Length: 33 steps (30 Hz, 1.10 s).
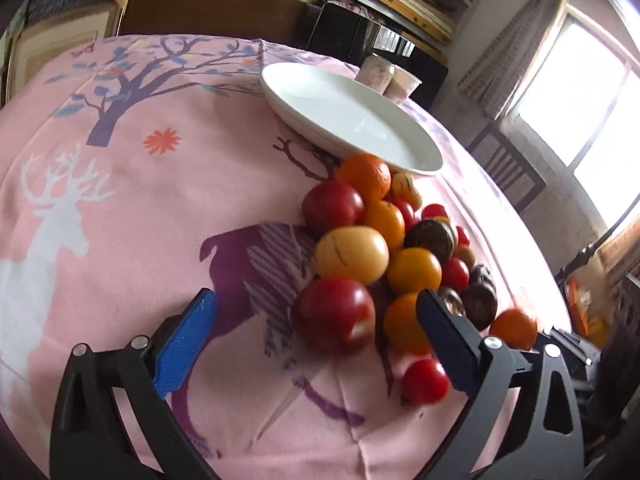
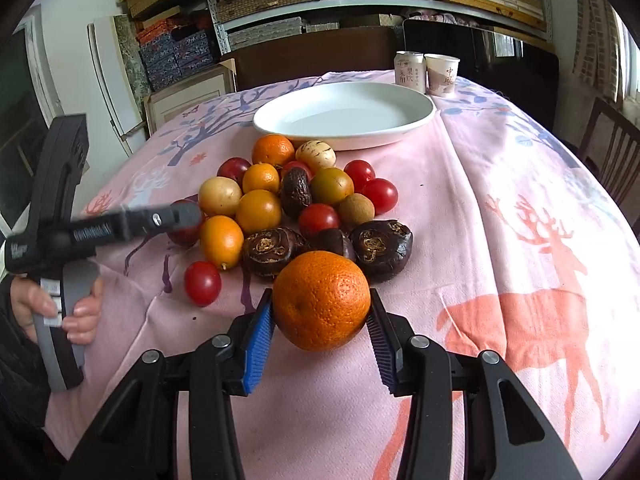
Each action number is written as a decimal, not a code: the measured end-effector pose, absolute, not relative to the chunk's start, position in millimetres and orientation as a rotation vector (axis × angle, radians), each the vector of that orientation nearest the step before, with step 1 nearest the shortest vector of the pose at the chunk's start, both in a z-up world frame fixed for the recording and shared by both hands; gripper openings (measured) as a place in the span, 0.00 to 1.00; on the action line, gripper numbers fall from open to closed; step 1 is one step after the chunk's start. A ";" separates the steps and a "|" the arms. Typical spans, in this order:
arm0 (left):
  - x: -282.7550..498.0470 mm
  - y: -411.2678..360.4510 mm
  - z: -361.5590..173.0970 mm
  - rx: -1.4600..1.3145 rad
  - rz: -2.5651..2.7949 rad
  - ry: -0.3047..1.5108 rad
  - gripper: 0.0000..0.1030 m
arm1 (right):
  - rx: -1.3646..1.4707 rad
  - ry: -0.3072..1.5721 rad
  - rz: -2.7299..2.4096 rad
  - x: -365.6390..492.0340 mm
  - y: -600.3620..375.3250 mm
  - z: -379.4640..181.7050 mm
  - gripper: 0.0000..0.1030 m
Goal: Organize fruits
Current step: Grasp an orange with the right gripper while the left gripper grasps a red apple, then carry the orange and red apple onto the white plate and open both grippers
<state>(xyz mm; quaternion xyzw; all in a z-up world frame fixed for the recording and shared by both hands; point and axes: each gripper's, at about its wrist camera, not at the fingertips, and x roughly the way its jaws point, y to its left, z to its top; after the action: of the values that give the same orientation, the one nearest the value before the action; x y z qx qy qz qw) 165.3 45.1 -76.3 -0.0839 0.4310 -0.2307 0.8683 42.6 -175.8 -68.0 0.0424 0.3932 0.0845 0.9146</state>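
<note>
A pile of fruit (image 2: pixel 296 196) lies on the pink tablecloth: oranges, red plums, cherry tomatoes, yellow fruits, dark water chestnuts. My right gripper (image 2: pixel 320 308) is shut on a large orange (image 2: pixel 321 300) at the near edge of the pile. My left gripper (image 1: pixel 316 312) is open, its jaws wide, hovering at the left side of the pile with a red plum (image 1: pixel 334 314) between the fingers but untouched. It also shows in the right wrist view (image 2: pixel 120 228). An empty white plate (image 2: pixel 344 114) sits behind the pile; it also shows in the left wrist view (image 1: pixel 352 116).
A can (image 2: pixel 409 70) and a paper cup (image 2: pixel 441 73) stand behind the plate near the table's far edge. A wooden chair (image 2: pixel 612 152) is at the right. Shelves with boxes line the back wall.
</note>
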 end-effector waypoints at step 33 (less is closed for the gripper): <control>259.4 -44.1 4.3 0.167 -0.408 0.615 0.38 | -0.005 0.748 0.128 252.2 -205.0 -25.5 0.44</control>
<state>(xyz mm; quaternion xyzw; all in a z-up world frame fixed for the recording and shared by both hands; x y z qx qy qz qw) 259.4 -44.1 4.3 0.0814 0.3000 -0.1990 0.9294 252.2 -205.0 -25.5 -0.0025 0.3649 0.0626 0.9289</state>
